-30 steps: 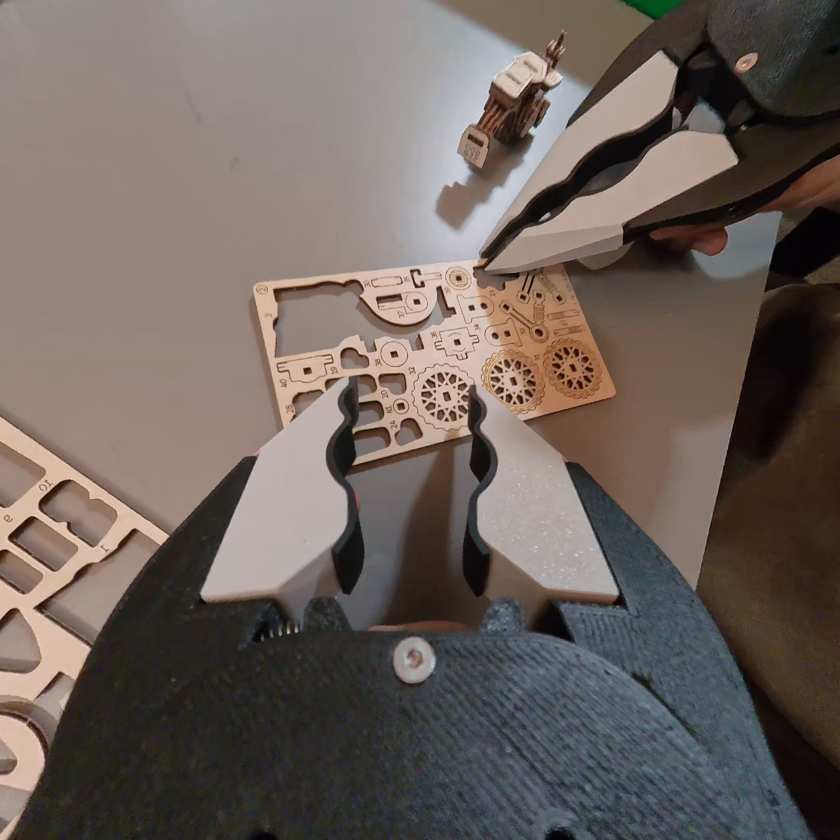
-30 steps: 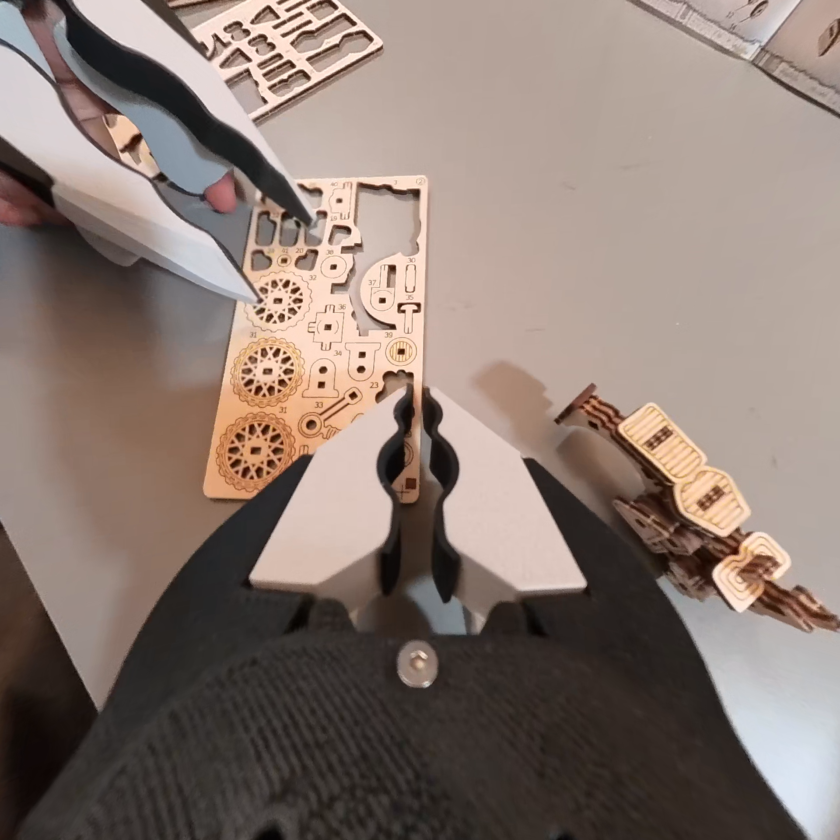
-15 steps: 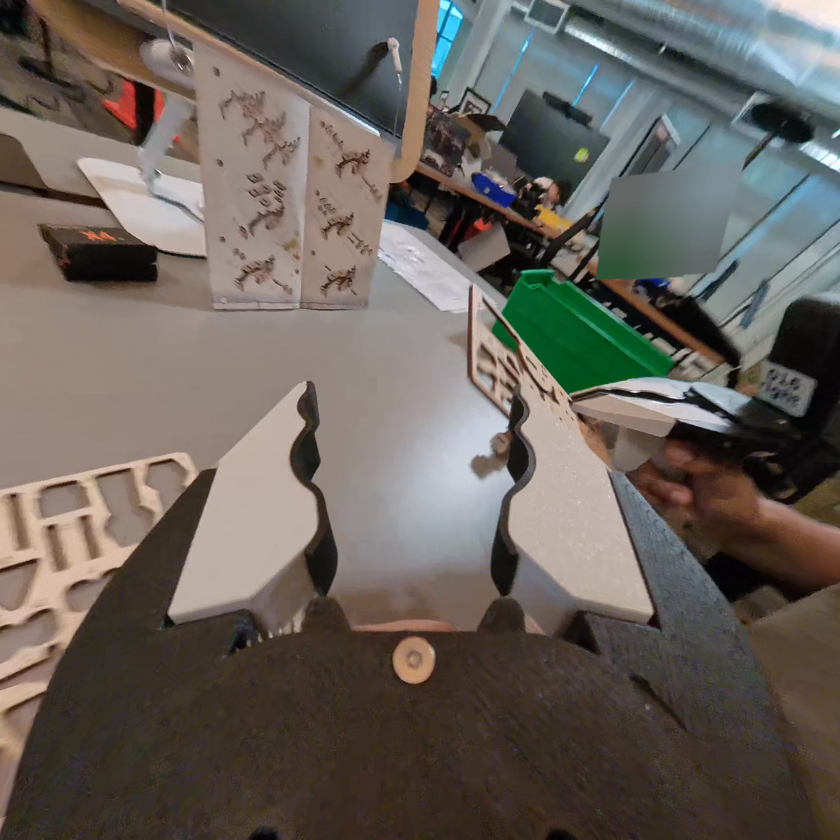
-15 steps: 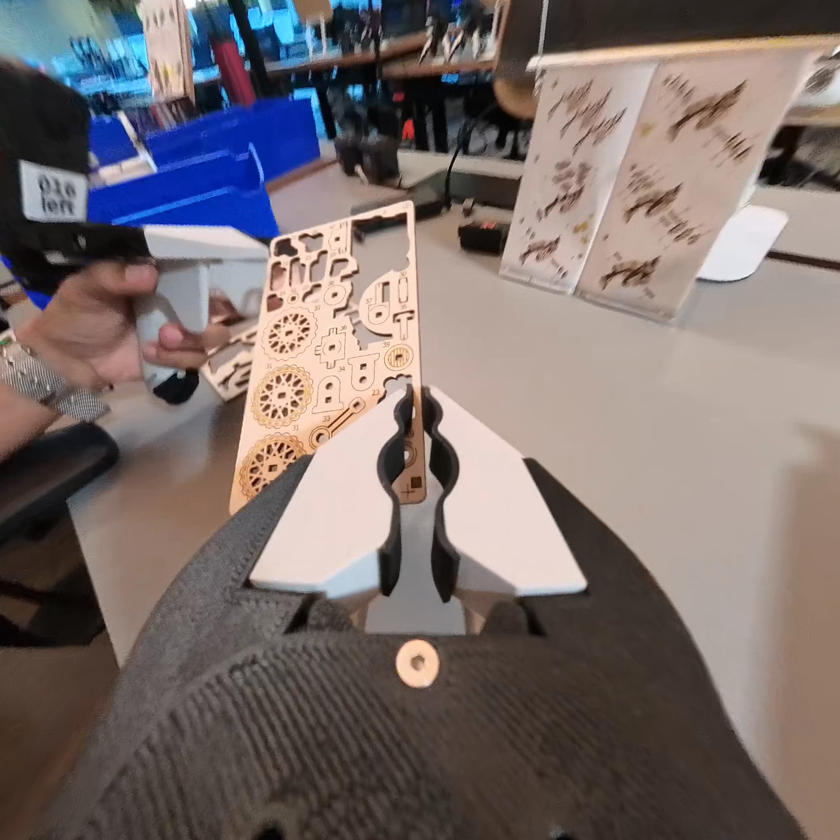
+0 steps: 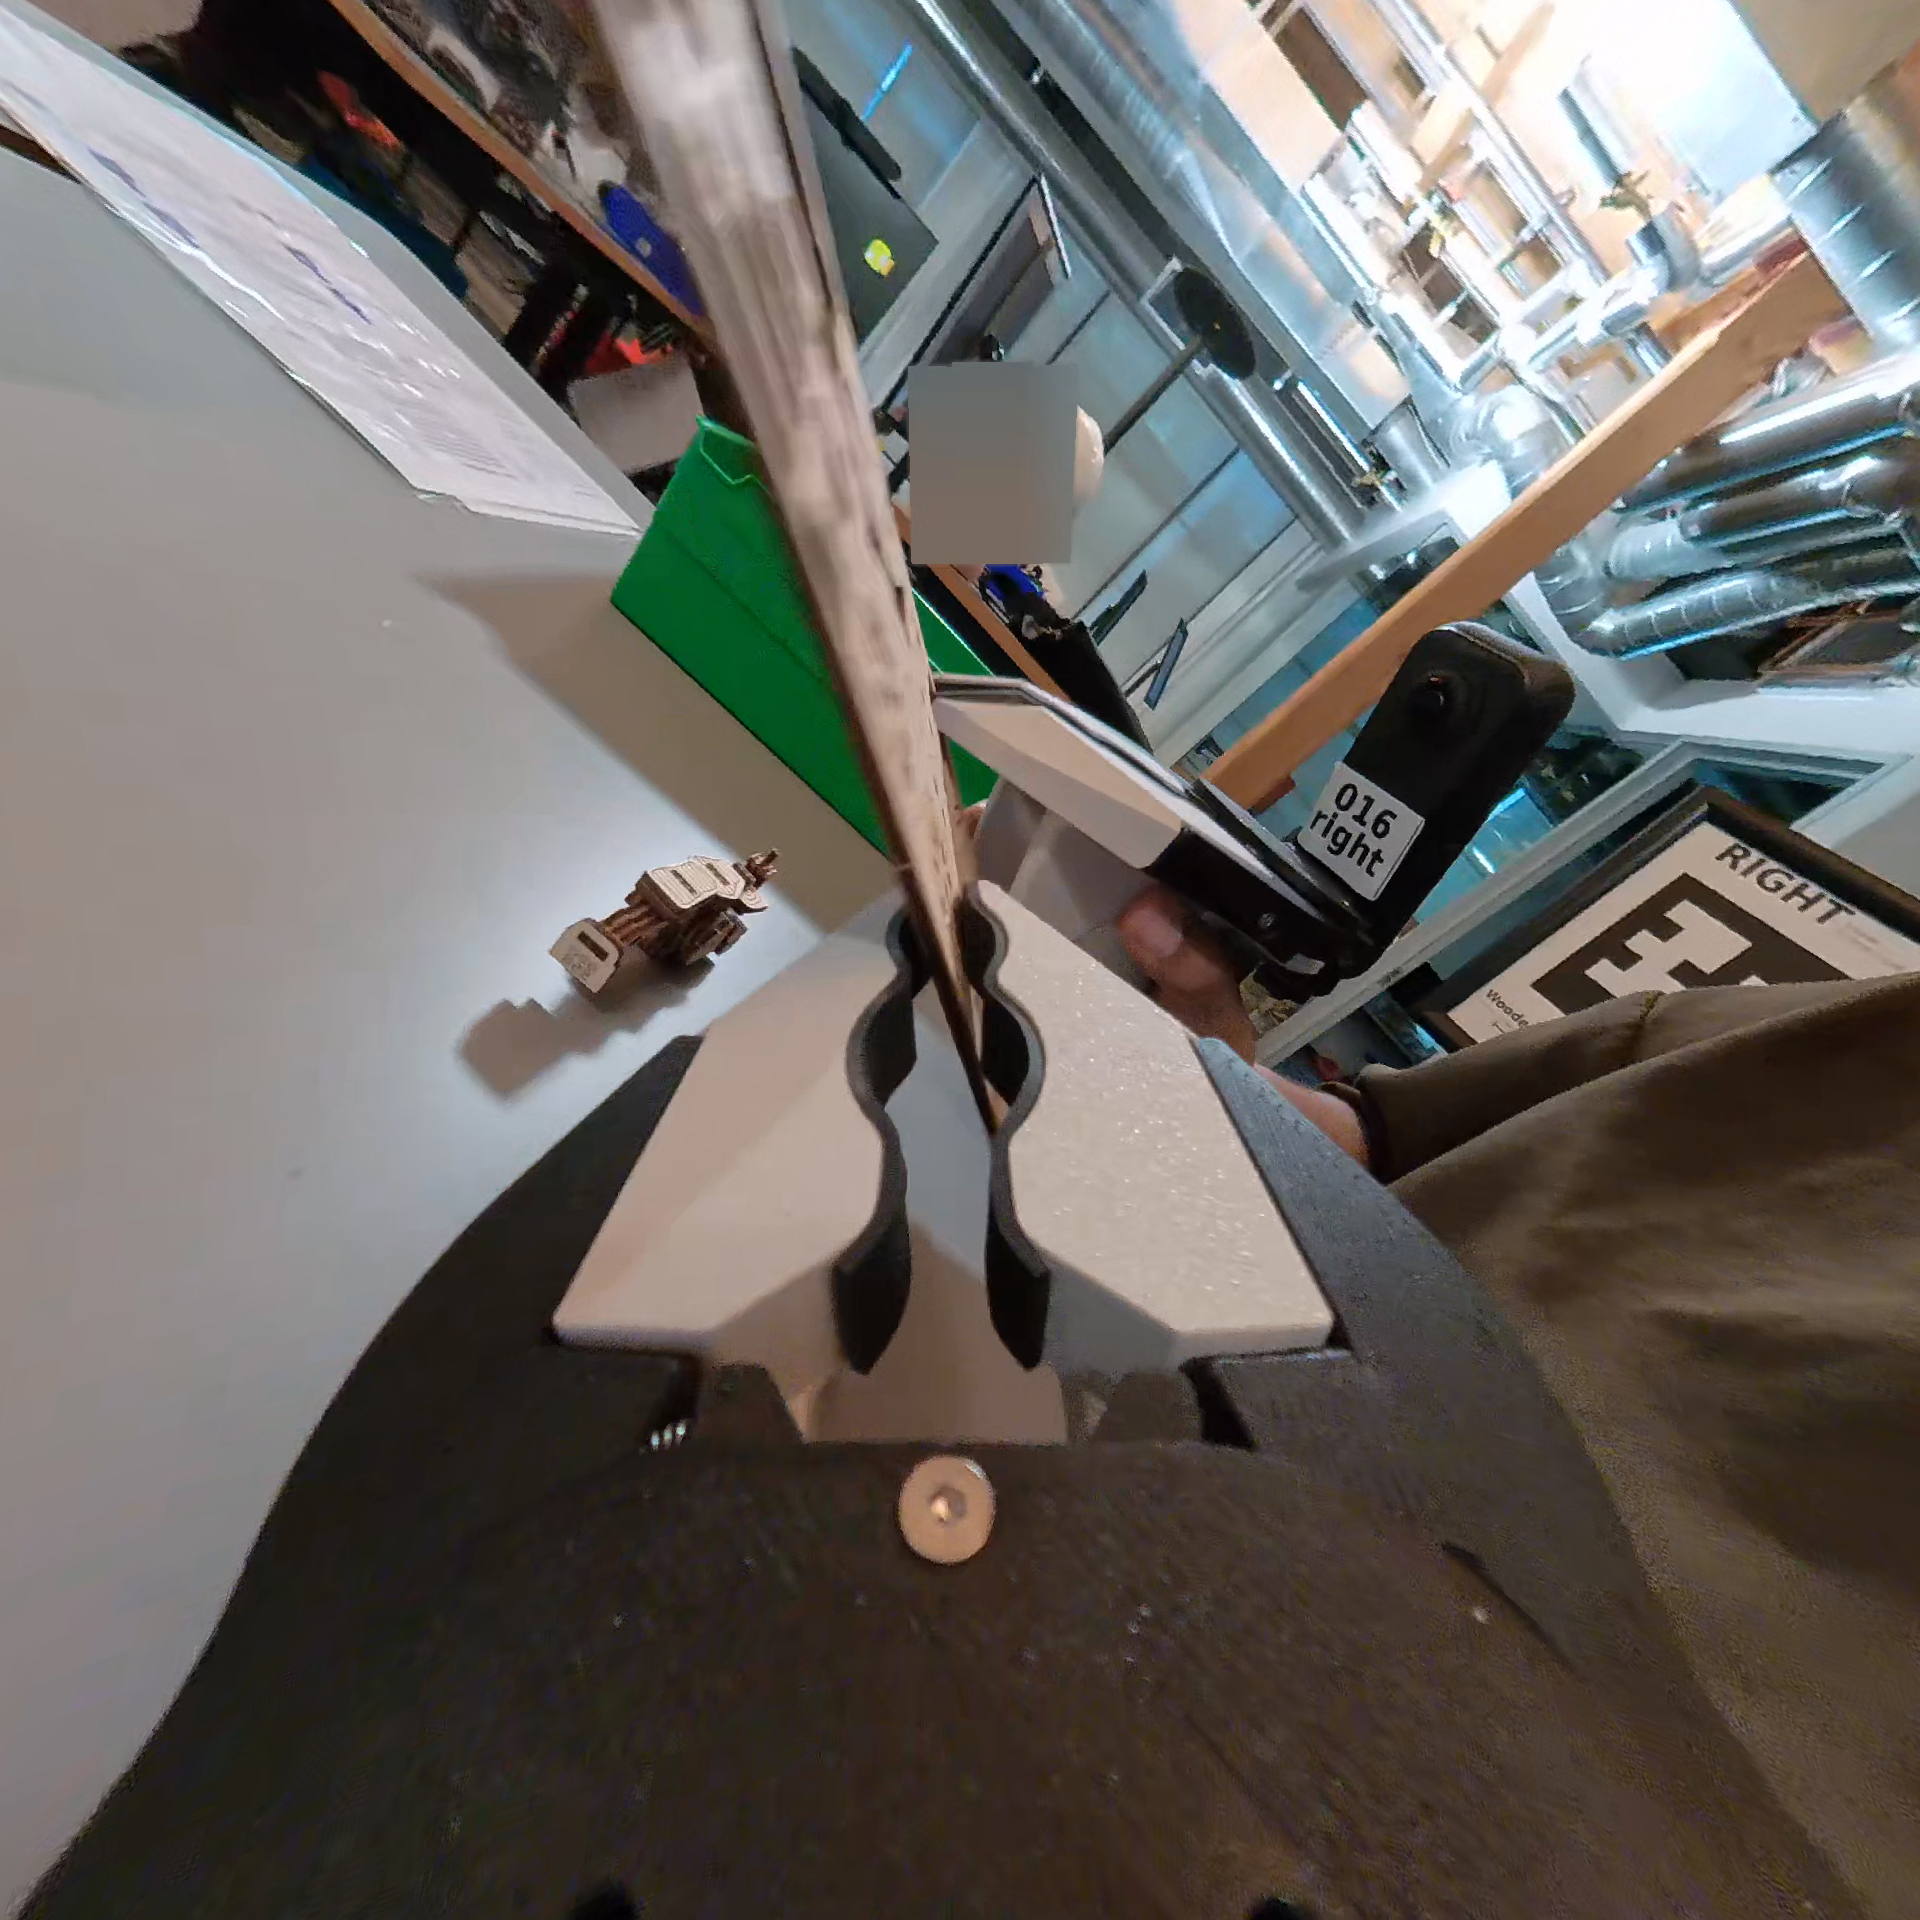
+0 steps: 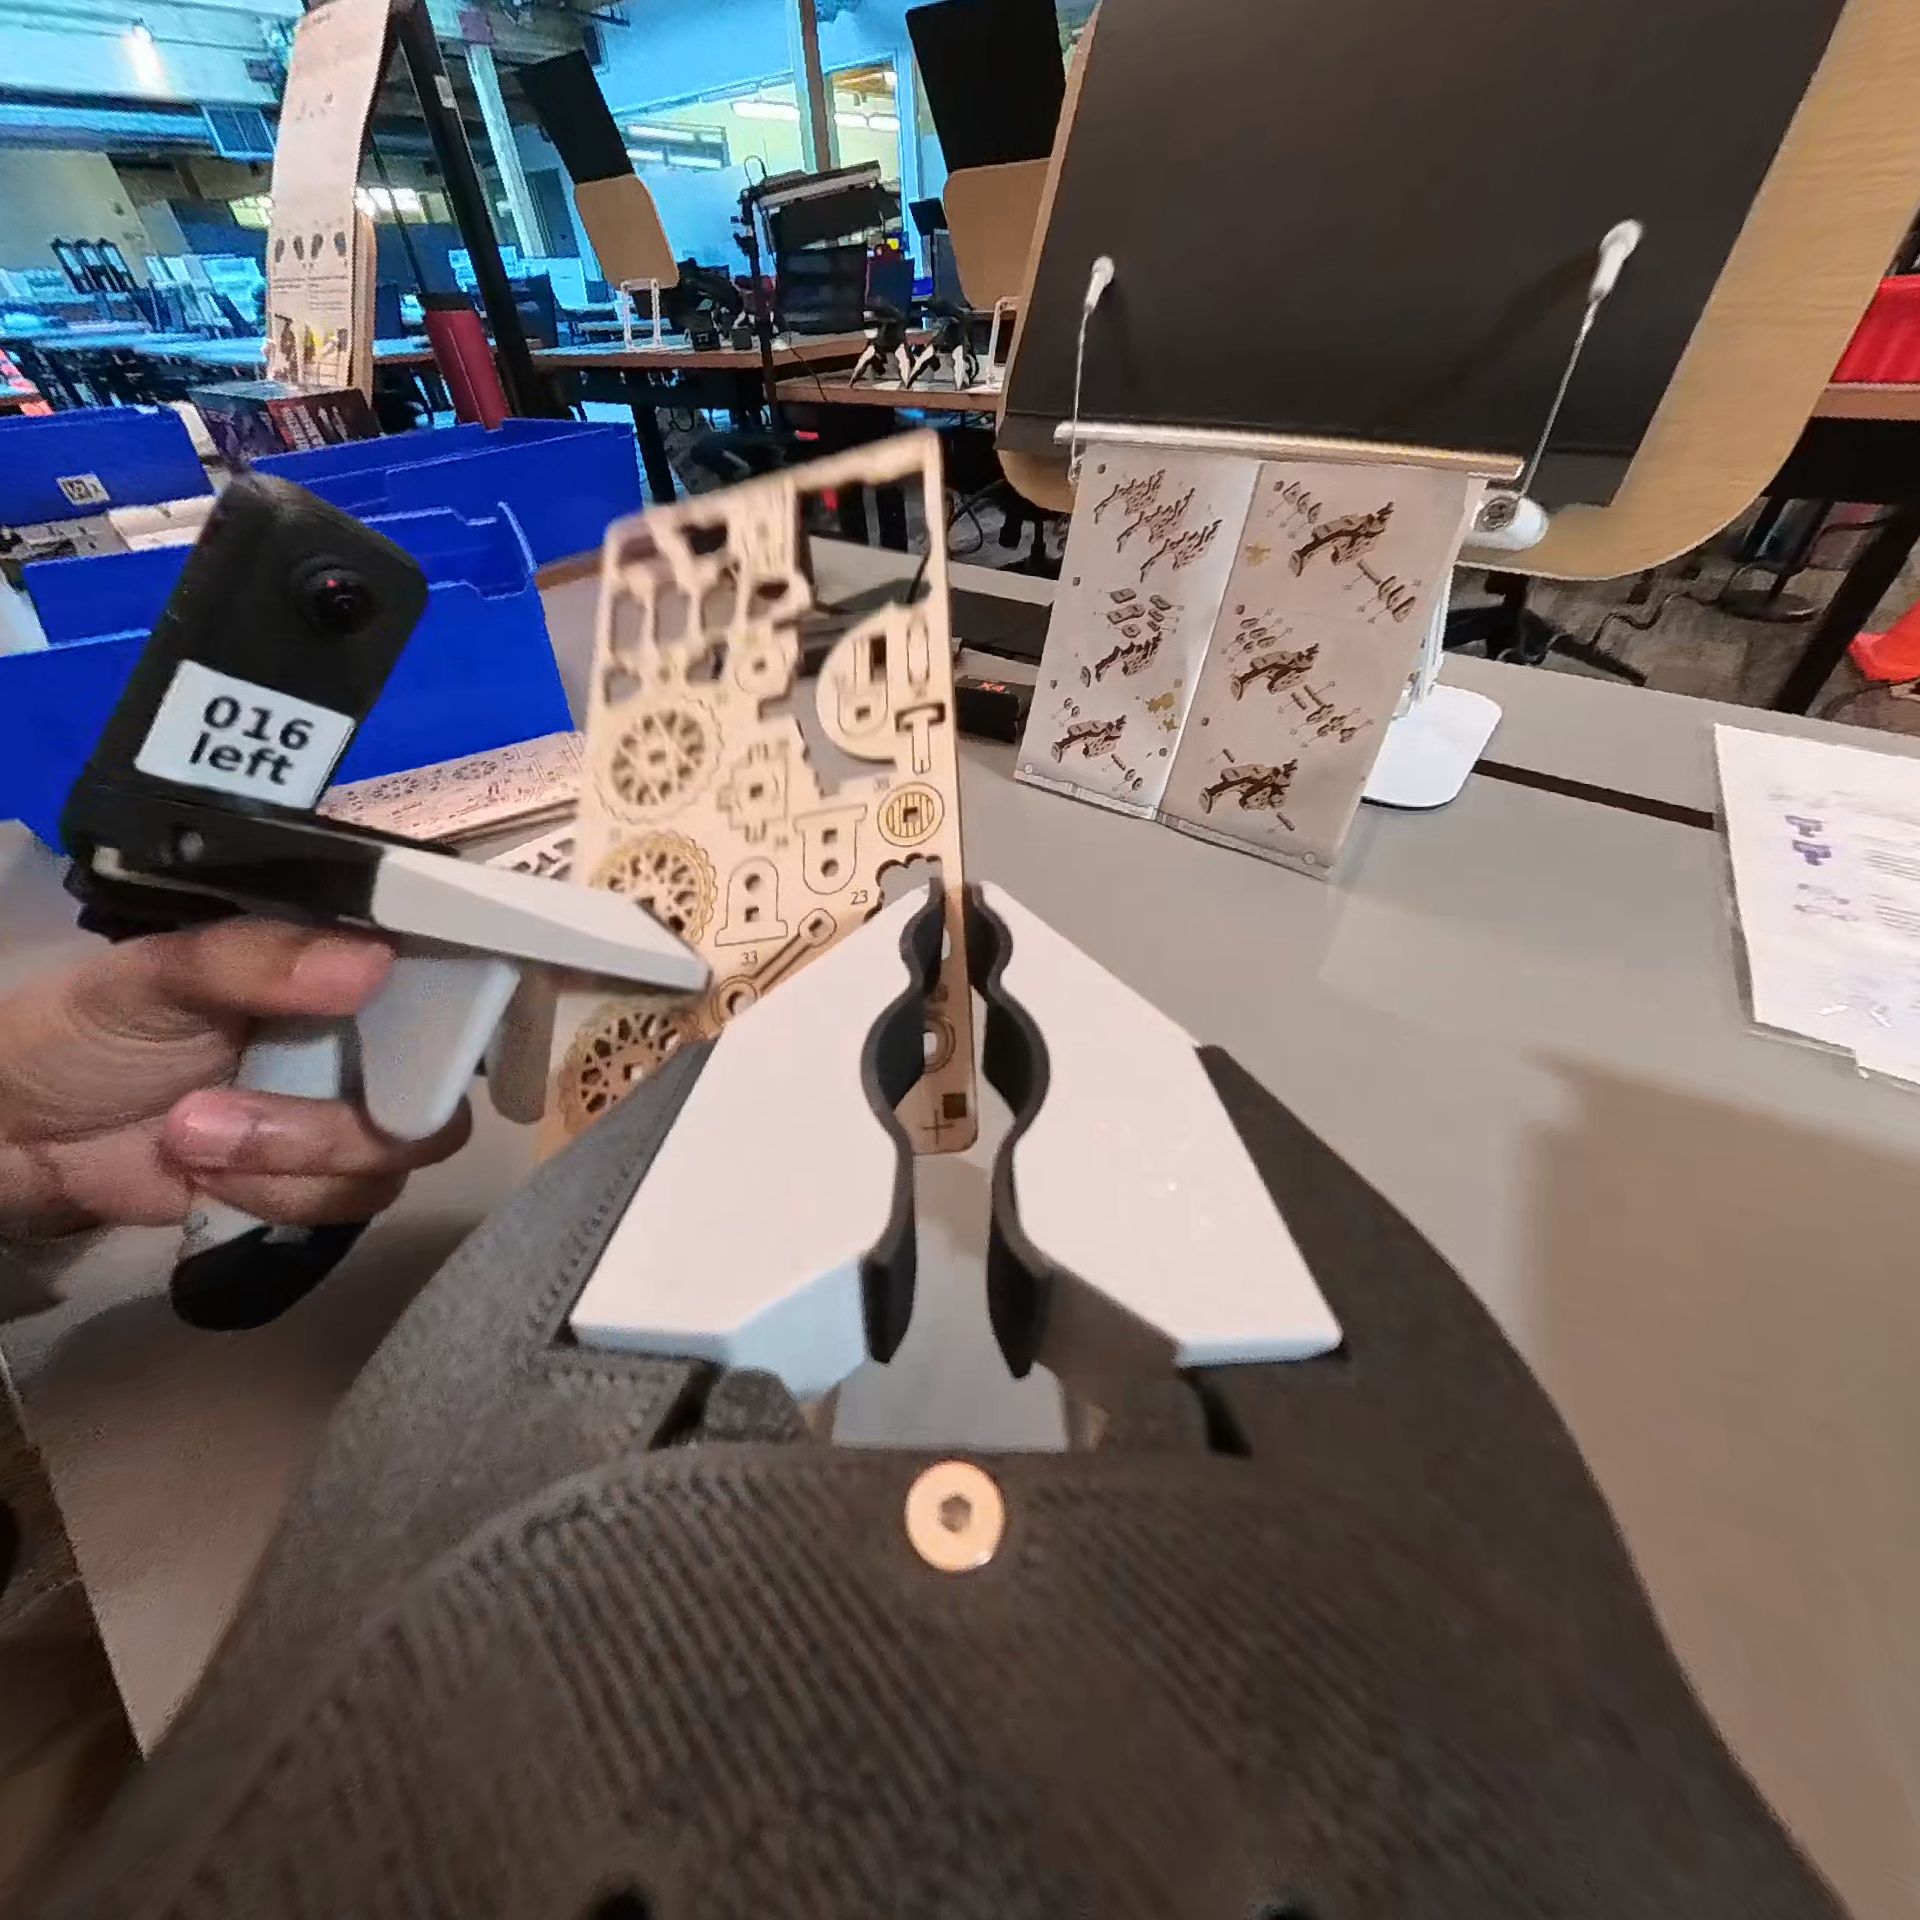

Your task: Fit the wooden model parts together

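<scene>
Here, lifted off the table:
Sheets: one wooden sheet (image 6: 774,748) held upright in the air; more flat sheets (image 6: 468,790) lie stacked left of the right jaws, count unclear.
Right gripper (image 6: 954,909): jaws clamped together on the sheet's lower right edge.
Left gripper (image 5: 940,935): jaws nearly together with the sheet's edge (image 5: 831,540) between them, seen edge-on and blurred; from the right wrist view its tips reach the sheet's lower left, over a gear cut-out.
Gears: three lacy gear cut-outs down the sheet's left side, lowest partly hidden.
Model: one small part-built model (image 5: 665,920) on the table, left of and beyond the left jaws, well apart from the sheet.
Hands: one hand (image 6: 156,1081) on the left gripper's handle, one hand (image 5: 1174,945) behind the right.
Surface: plain grey table (image 5: 260,727); a paper (image 6: 1829,894) lies flat right of the right jaws.
Room: an instruction page (image 6: 1236,644) on a stand beyond the jaws; a green bin (image 5: 727,623) past the table edge; blue bins (image 6: 436,540) at left; workshop benches behind.
Open room: bare table ahead and right of the right jaws; the table edge runs close behind the model.
</scene>
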